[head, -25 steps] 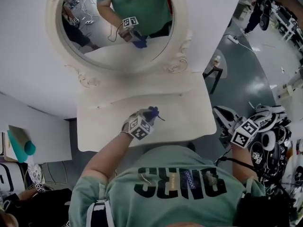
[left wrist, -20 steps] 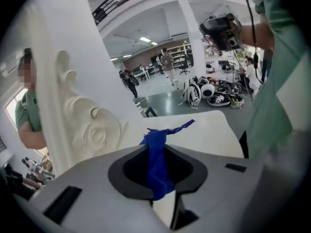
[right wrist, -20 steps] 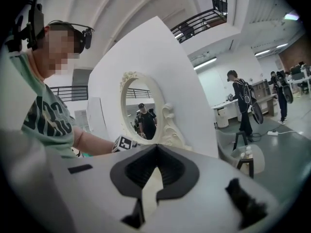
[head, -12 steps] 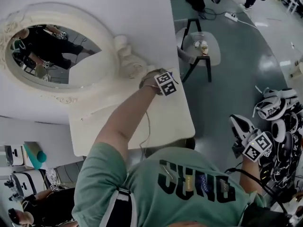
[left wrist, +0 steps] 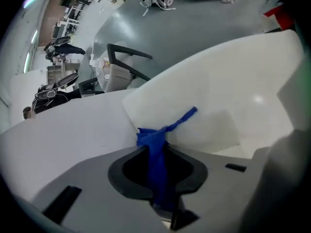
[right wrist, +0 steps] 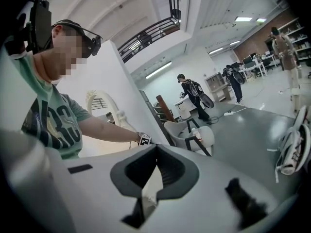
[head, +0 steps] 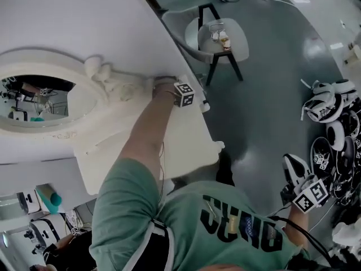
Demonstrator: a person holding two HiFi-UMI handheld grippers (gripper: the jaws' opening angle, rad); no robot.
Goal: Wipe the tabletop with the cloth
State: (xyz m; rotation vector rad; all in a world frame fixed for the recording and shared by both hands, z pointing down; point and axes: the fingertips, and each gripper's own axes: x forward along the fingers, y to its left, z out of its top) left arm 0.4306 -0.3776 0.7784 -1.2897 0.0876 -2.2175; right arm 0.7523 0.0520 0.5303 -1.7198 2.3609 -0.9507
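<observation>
Left gripper view has the action: the left hand-held gripper [left wrist: 158, 154] is clenched on the blue cloth [left wrist: 151, 136], a twisted tail of it poking out ahead of the jaws onto the pale worktop [left wrist: 233, 96], right where it meets the white wall [left wrist: 63, 144]. For a good wipe I'd say press lower so the bunched cloth spreads flat, then draw it back from the wall in overlapping strokes; a twisted tip will only streak. Head view never shows the cloth, only the left hand-held gripper [head: 179, 90] reaching to the far corner beside the mirror [head: 34, 97]. It does place the right hand-held gripper [head: 307, 193] off the worktop, over the floor. Right gripper view adds that the right hand-held gripper [right wrist: 154, 152] has its jaws closed on nothing.
</observation>
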